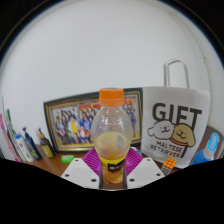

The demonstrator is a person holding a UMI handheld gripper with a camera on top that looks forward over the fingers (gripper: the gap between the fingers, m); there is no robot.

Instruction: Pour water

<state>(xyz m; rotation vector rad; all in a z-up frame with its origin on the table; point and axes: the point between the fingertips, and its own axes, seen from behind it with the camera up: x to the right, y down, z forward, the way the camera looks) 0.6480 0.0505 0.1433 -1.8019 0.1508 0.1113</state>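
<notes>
One bottle, orange cap, yellow liquid low inside, stood upright between claw fingers; whether pads pressed it, couldn't tell; gift bag, framed photo behind

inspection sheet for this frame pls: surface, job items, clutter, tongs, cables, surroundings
Surface: brown tabletop, only a strip of it visible to either side of the tongs.
Job's things: clear bottle with orange cap, upright, yellowish liquid in its lower part. No cup or other receiving vessel seen.
Clutter: white gift bag with a printed dog beside the bottle; framed group photo leaning against the wall behind it; a few small bottles at the far side; a blue item past the bag, unclear what.
Tongs: tongs around the bottle's base, purple pads flanking it; contact cannot be confirmed.
Cables: nothing seen.
Surroundings: plain white wall.
</notes>
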